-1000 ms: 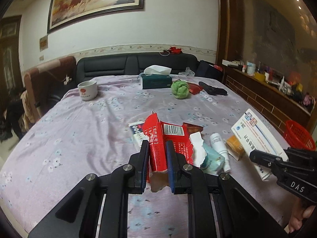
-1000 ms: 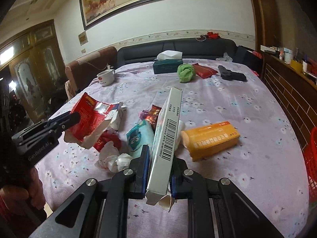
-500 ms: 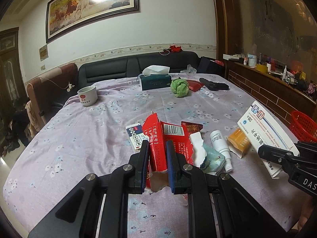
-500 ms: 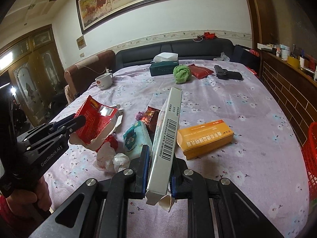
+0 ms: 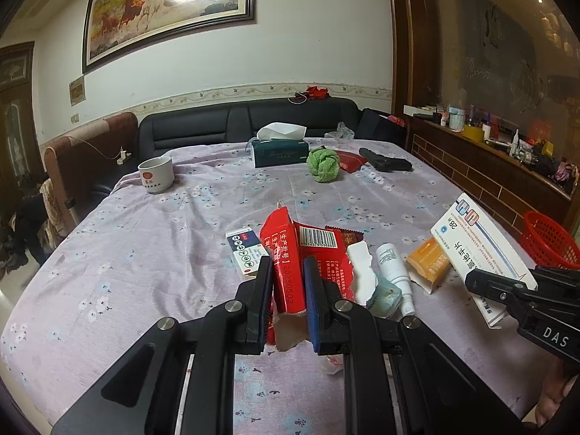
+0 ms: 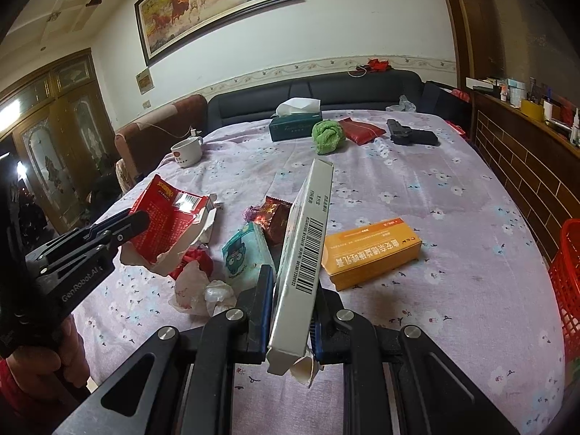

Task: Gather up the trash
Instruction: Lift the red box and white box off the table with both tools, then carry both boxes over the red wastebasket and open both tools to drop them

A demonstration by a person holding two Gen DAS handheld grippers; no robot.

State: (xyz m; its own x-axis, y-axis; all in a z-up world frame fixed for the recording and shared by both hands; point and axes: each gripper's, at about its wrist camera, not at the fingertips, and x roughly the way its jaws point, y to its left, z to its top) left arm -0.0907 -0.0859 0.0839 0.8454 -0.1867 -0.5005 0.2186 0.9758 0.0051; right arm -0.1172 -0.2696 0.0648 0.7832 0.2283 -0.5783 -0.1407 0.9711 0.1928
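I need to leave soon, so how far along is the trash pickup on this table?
Nothing looks binned yet; the red basket shows no trash inside. In hand: the left claw grips a torn red packet, the right claw a white box. Left on the tablecloth: orange box, teal pouch, crumpled tissues, brown wrapper.

Home living room: sofa [image 5: 246, 127], framed painting [image 5: 166, 14]
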